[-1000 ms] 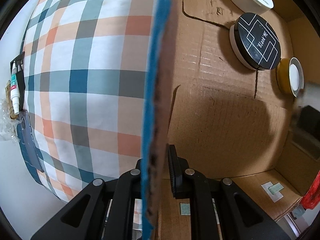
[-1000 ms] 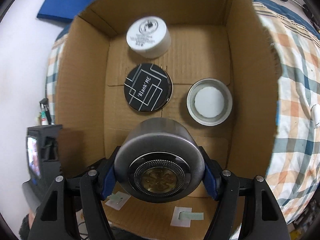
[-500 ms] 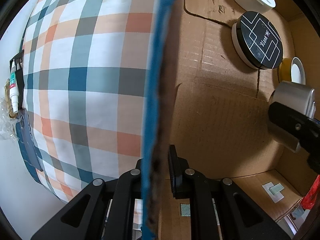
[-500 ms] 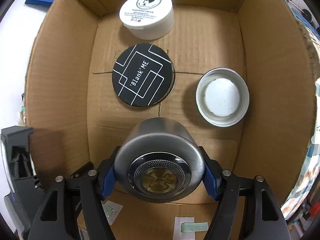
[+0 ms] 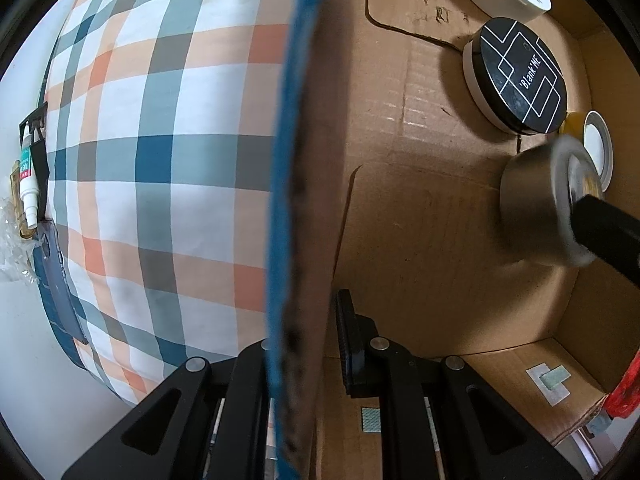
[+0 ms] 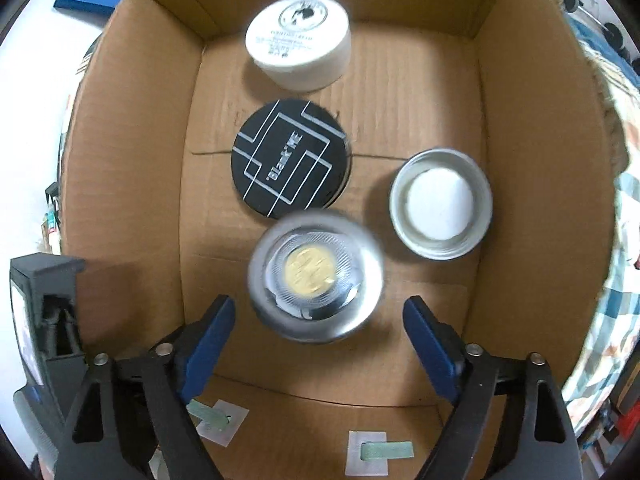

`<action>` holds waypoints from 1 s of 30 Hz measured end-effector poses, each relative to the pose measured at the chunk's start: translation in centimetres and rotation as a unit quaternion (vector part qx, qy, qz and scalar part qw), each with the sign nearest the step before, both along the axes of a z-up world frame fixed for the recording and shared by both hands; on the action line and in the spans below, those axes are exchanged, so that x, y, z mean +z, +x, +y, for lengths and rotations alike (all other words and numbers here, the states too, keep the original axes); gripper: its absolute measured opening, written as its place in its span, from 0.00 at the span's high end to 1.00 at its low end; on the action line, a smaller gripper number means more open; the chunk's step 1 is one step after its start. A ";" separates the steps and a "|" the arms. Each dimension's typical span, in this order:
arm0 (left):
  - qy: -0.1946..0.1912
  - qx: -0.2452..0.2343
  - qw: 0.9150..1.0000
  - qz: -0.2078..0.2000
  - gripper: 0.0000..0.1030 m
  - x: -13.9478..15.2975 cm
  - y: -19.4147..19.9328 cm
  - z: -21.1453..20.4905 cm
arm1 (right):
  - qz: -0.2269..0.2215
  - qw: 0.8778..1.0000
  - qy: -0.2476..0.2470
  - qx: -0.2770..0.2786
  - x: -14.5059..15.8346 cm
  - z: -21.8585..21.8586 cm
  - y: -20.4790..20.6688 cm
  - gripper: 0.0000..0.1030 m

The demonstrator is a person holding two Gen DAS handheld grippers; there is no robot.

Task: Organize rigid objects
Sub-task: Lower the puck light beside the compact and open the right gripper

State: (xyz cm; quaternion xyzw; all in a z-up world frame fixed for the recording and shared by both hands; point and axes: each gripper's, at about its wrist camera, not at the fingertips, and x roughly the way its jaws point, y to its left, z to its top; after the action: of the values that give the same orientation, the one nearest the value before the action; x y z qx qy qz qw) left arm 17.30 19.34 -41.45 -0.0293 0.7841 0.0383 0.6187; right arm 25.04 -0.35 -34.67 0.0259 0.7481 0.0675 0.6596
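A silver round tin (image 6: 316, 276) with a gold centre is inside the cardboard box (image 6: 132, 200), blurred, just free of my open right gripper (image 6: 318, 332). It shows in the left wrist view (image 5: 536, 208) too. Beyond it sit a black "Blank ME" tin (image 6: 289, 163), a white jar (image 6: 299, 42) and a silver-rimmed yellow tin (image 6: 440, 204). My left gripper (image 5: 304, 340) is shut on the box's left wall (image 5: 300, 200).
A plaid cloth (image 5: 160, 160) lies under and around the box. A small white bottle (image 5: 28, 188) lies at its far left edge. Tape patches (image 6: 376, 450) mark the box's near flap.
My right gripper moved down into the box, then opened and let go of the silver tin, which now sits blurred below the fingers. The left gripper has not moved.
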 end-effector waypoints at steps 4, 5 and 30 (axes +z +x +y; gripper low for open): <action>0.000 0.000 1.000 0.000 0.91 0.0 0.0 -0.2 | -0.008 1.000 -0.005 -0.003 1.1 -0.4 -0.1 0.02; 0.001 0.000 1.000 0.000 0.91 0.0 0.0 -0.2 | -0.012 1.000 -0.006 -0.003 1.5 -0.7 -0.2 0.01; 0.009 -0.004 1.000 -0.005 0.91 1.3 0.5 -0.8 | -0.124 0.991 -0.010 -0.048 11.7 -5.6 -3.7 0.00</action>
State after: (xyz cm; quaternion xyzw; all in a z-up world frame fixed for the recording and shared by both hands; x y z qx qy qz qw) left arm 17.84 18.53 -40.20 -0.0207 0.7810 0.0432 0.6227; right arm 21.37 -5.99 -22.99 0.0466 0.6594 0.0304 0.7498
